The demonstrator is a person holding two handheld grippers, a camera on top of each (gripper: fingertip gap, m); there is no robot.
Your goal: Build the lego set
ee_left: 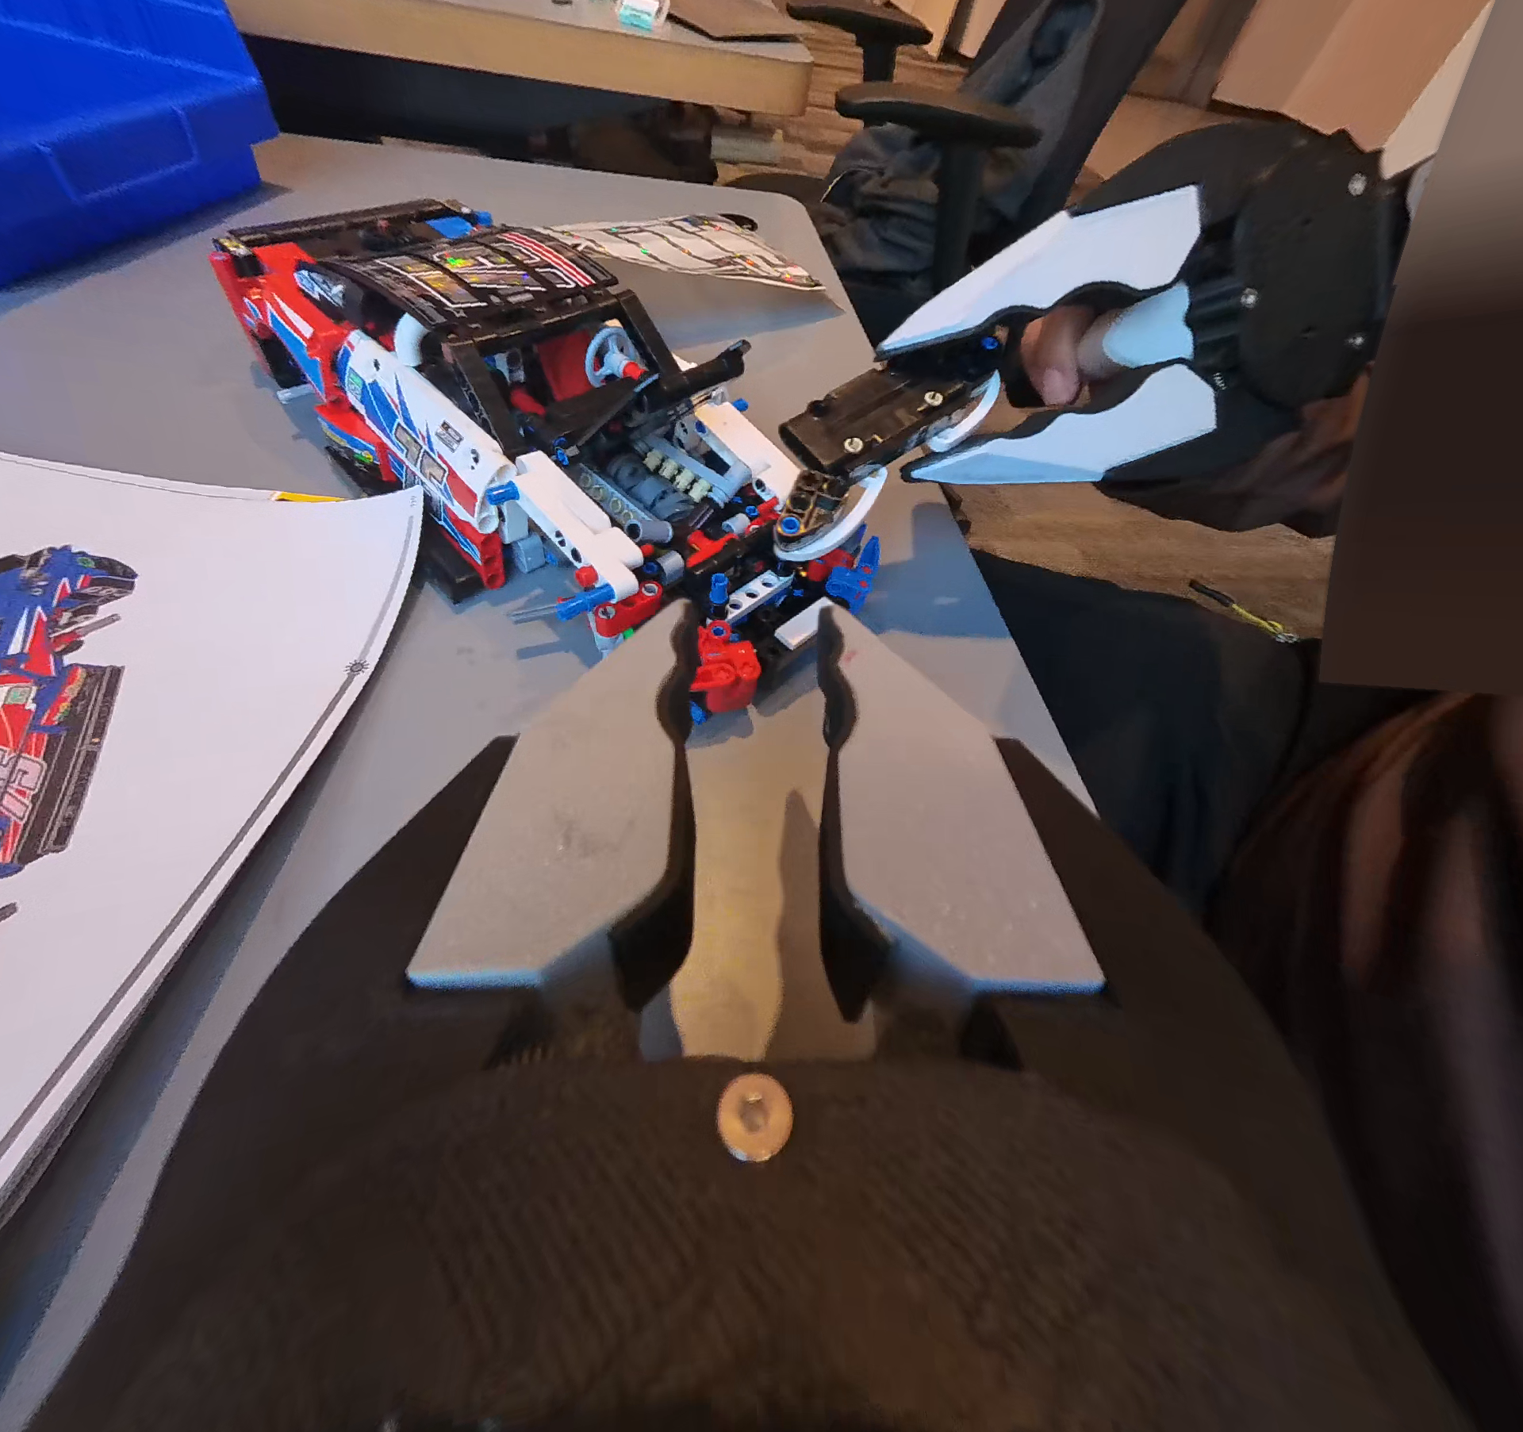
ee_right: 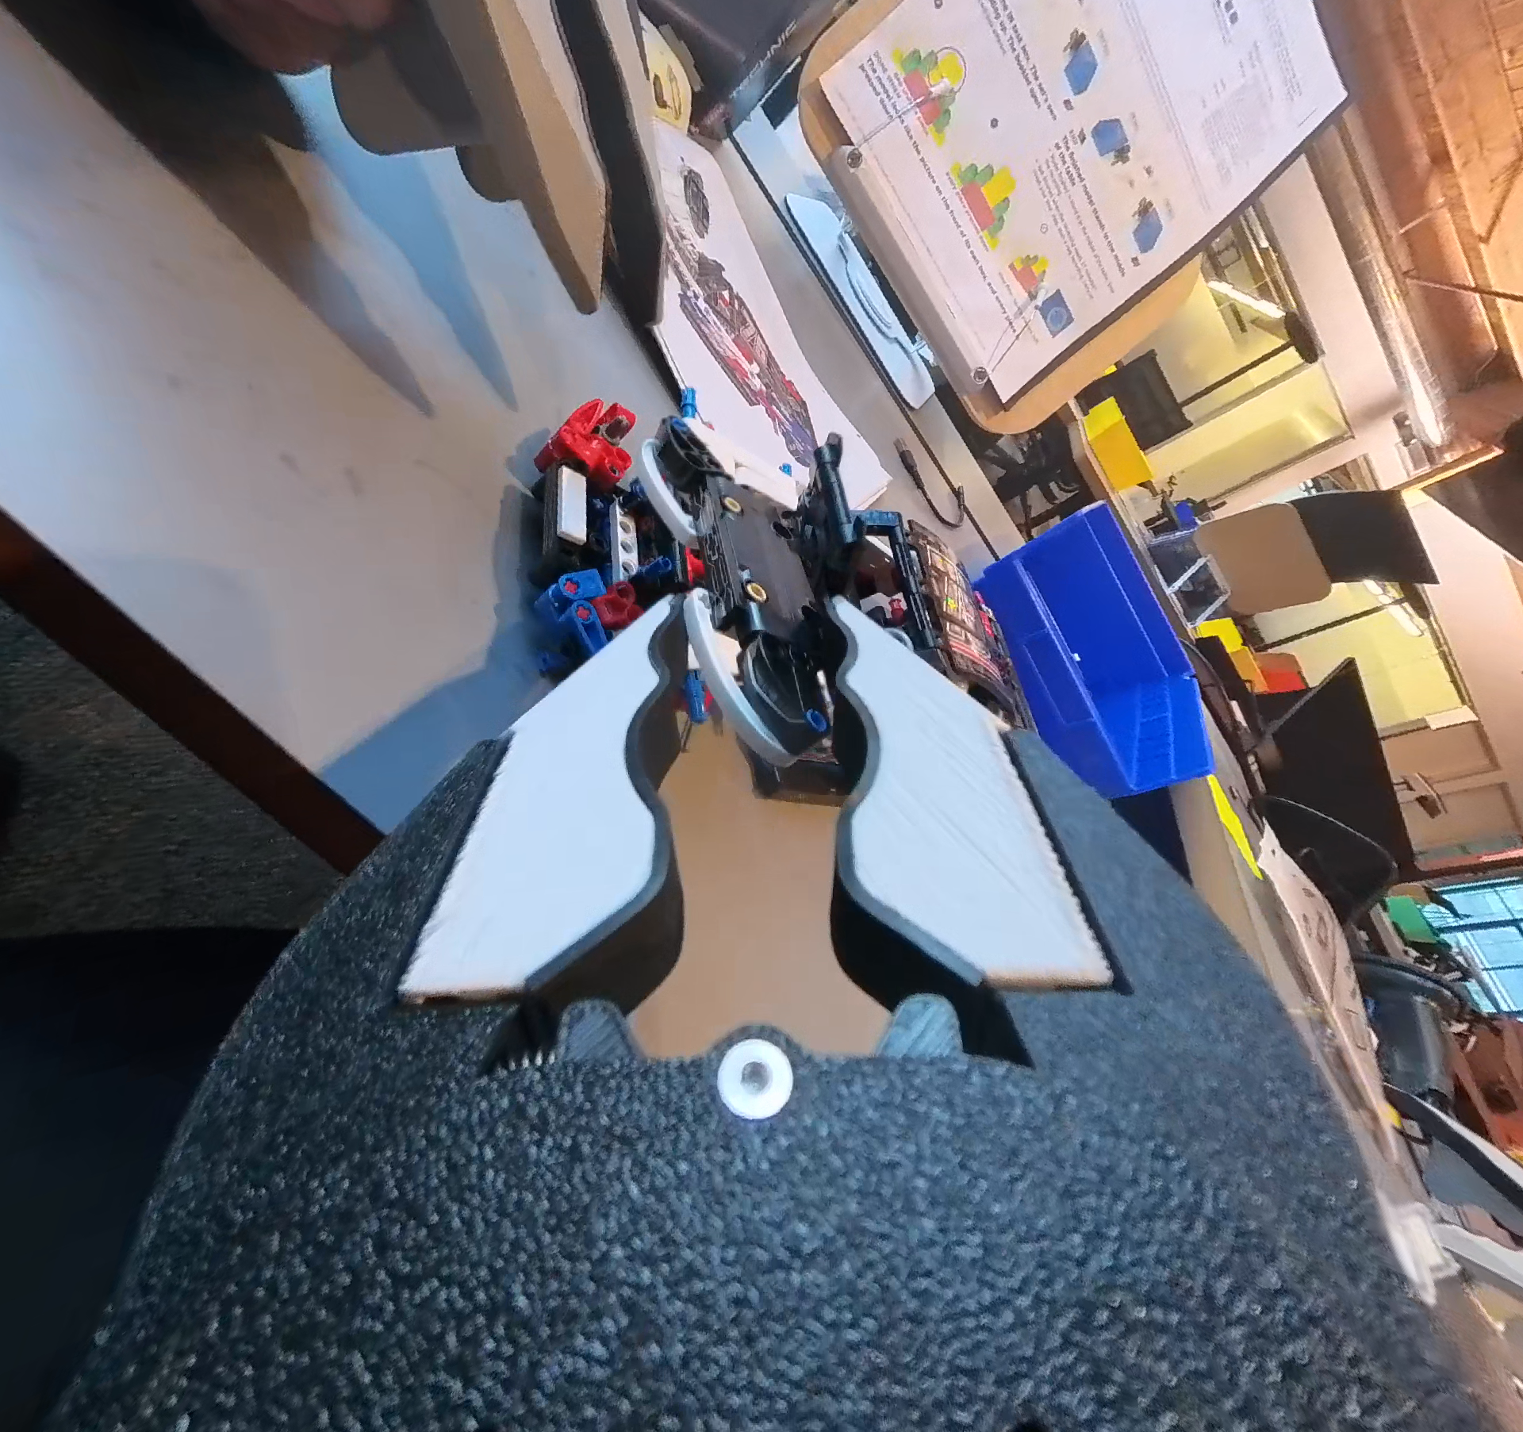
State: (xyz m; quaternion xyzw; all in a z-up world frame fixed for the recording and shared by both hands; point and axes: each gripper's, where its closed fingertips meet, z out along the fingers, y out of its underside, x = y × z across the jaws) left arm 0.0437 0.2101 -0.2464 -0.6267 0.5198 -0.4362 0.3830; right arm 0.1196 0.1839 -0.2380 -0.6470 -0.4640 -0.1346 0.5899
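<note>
A red, white and blue lego race car [ee_left: 428, 403] lies on the grey table [ee_left: 148, 370] with its open front end towards me. My left gripper [ee_left: 754, 626] is open, its fingertips either side of the car's red front piece [ee_left: 725, 667] without touching it. My right gripper [ee_left: 931, 420] comes in from the right, shut on a black hood panel with white arches [ee_left: 873, 411], held just above the car's front right. In the right wrist view the panel [ee_right: 742, 552] sits between that gripper's fingertips [ee_right: 754, 618], over the chassis [ee_right: 577, 535]. The left gripper [ee_right: 618, 304] shows at the upper left.
An instruction booklet [ee_left: 206, 651] lies at the left, a sticker sheet [ee_left: 684, 247] behind the car. A blue bin [ee_left: 107, 74] stands at the back left and also shows in the right wrist view [ee_right: 1096, 651]. The table's edge [ee_left: 989, 609] runs close on the right, with an office chair [ee_left: 948, 115] beyond.
</note>
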